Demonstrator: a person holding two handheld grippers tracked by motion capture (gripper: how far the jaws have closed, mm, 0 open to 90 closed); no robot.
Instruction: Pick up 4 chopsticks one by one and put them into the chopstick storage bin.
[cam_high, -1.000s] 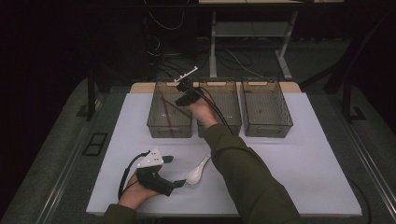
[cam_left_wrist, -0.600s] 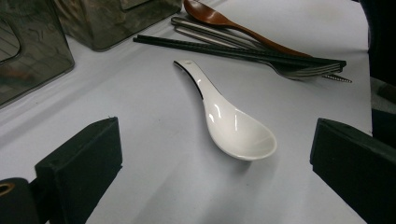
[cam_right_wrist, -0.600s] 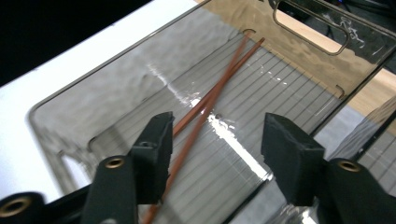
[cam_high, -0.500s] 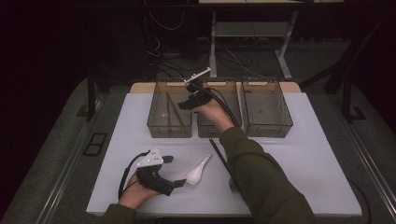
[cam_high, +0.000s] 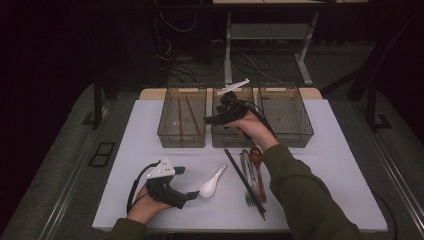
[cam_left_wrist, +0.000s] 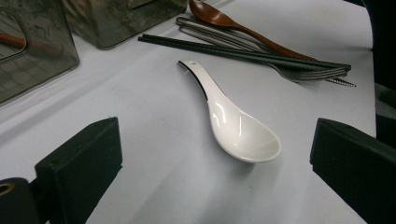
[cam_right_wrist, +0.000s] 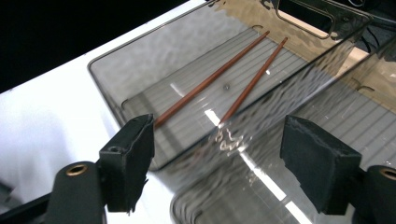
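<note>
A white ceramic spoon (cam_high: 212, 186) (cam_left_wrist: 233, 126) lies on the white table, its bowl just ahead of my left gripper (cam_high: 192, 195) (cam_left_wrist: 217, 140), which rests low with its jaws wide open and touching nothing. My right gripper (cam_high: 207, 120) (cam_right_wrist: 219, 140) hovers over the wall between the left bin (cam_high: 165, 135) and the middle bin (cam_high: 225, 141). Its jaws have just been opening and hold nothing. Two brown chopsticks (cam_high: 186, 117) (cam_right_wrist: 219, 88) lie in the left bin.
A third clear bin (cam_high: 302, 135) stands at the right of the row. Black chopsticks (cam_high: 245, 185), a metal fork (cam_high: 250, 197) and a wooden spoon (cam_high: 257, 165) lie together right of the white spoon. The table's front edge is close to my left hand.
My right gripper has moved right from above the left bin toward the middle bin, and its jaws have spread apart. The left gripper and the white spoon have stayed put.
</note>
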